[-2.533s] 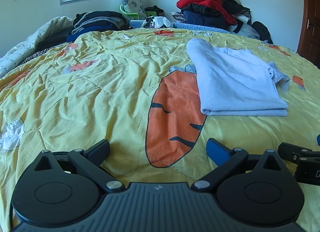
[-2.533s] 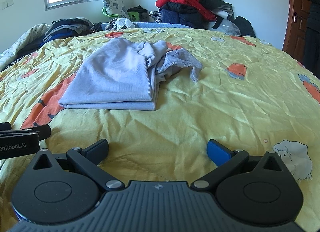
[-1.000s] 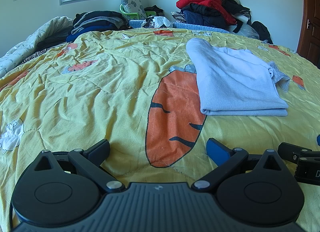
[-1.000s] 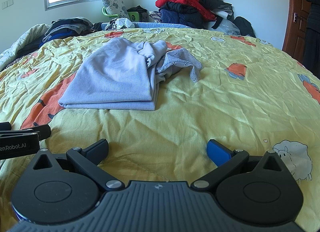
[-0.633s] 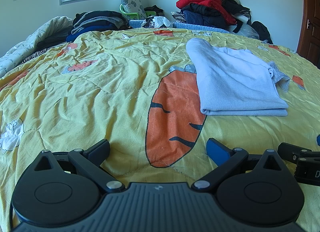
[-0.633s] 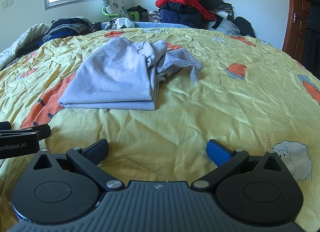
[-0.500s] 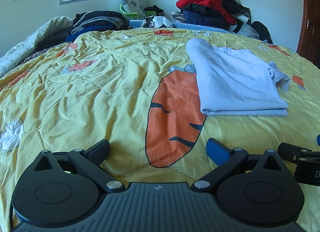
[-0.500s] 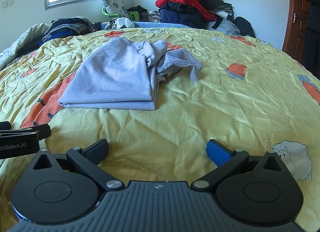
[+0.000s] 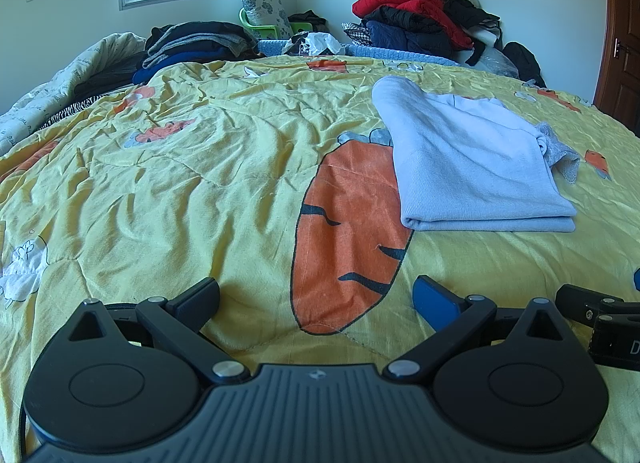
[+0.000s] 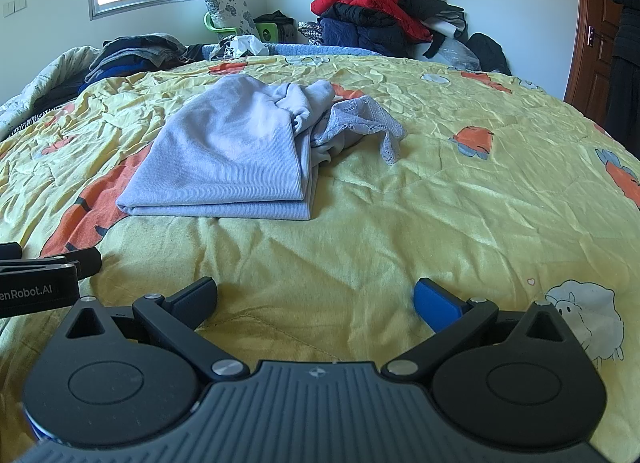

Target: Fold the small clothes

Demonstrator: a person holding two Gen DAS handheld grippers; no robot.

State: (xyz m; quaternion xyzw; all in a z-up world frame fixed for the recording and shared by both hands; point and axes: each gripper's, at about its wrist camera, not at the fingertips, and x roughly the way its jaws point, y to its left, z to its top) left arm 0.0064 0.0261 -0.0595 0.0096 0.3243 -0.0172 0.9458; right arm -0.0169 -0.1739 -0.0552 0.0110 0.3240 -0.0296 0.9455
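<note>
Both sets of fingers are spread and empty, parked low over the bed [image 9: 168, 191]. The pale blue garment [image 10: 232, 159] is laid half-folded further out, ahead-left of the right gripper [image 10: 316, 299] and ahead-right of the left gripper [image 9: 316, 299]. Its long axis runs near-to-far; the loose lace-edged end [image 10: 368, 119] is bunched far-right. The right gripper is judged nearer.

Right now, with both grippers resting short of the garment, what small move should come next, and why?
Probably bring the right gripper forward to the bunched lace end of the light blue garment. Both grippers are open and empty on the bedspread; the near part lies folded flat, but that end is crumpled.
</note>
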